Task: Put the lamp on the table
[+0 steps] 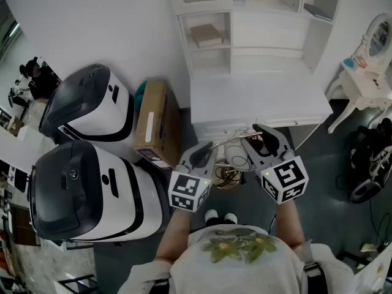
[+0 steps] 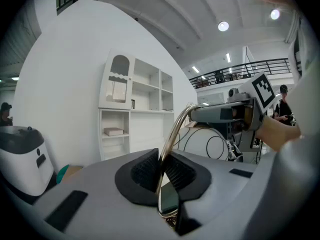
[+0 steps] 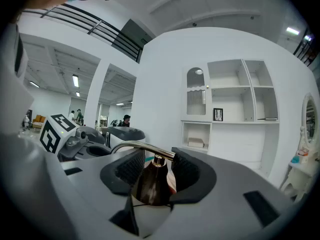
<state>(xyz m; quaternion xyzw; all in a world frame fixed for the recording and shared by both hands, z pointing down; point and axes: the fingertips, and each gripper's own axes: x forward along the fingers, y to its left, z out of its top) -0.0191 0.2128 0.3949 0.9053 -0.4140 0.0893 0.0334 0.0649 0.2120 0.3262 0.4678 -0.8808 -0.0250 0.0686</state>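
The lamp [image 1: 229, 165], with a curved brass stem, a bronze bell-shaped head and a white cord, hangs in the air between both grippers, just in front of the white table [image 1: 263, 103]. My left gripper [image 1: 206, 154] is shut on the thin brass stem [image 2: 175, 131], which arcs up toward the right gripper [image 2: 235, 115]. My right gripper [image 1: 257, 141] holds the bronze bell [image 3: 151, 183], its jaws wide with a pad on each side. The stem [image 3: 142, 147] runs left over the bell toward the left gripper [image 3: 70, 140]. The lamp's base is hidden.
Two big white-and-black machines [image 1: 92, 182] stand at the left, with a cardboard box [image 1: 156, 121] beside them. A white shelf unit [image 1: 245, 17] rises behind the table. A white dressing table with a mirror [image 1: 367, 72] and dark cables [image 1: 367, 164] are at the right.
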